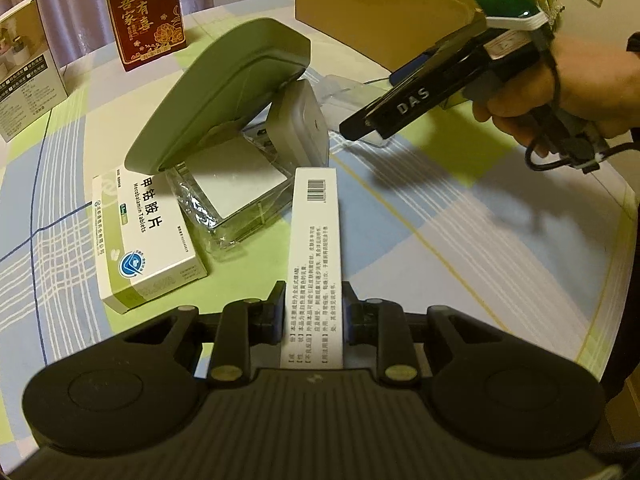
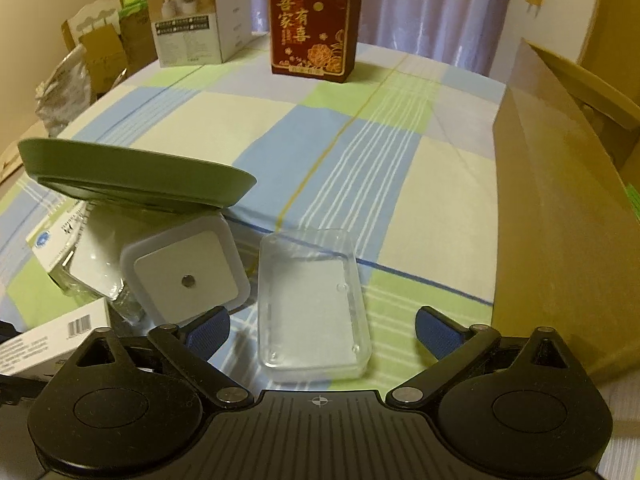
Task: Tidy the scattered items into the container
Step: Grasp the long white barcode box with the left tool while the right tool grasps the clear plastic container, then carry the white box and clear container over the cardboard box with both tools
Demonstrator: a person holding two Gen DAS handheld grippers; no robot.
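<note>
My left gripper [image 1: 314, 300] is shut on the near end of a long white box [image 1: 316, 232] with a barcode, which points away over the cloth. Ahead lie a Mecobalamin tablet box [image 1: 140, 236], a clear container [image 1: 236, 188] with a tilted green lid [image 1: 224, 92] leaning over it, and a white square device [image 1: 300, 128]. My right gripper [image 2: 322, 330] stands open, its blue pads [image 2: 208, 328] on either side of a small clear plastic case [image 2: 312, 304] that lies flat. The white square device [image 2: 184, 272] is just left of that case. The right gripper [image 1: 360, 124] hovers over the case.
A big open cardboard box [image 2: 560, 220] stands at the right, close to the right gripper. A dark red printed box [image 2: 310, 20] and a white product box [image 2: 192, 12] stand at the far edge. The checked cloth [image 2: 360, 140] covers the round table.
</note>
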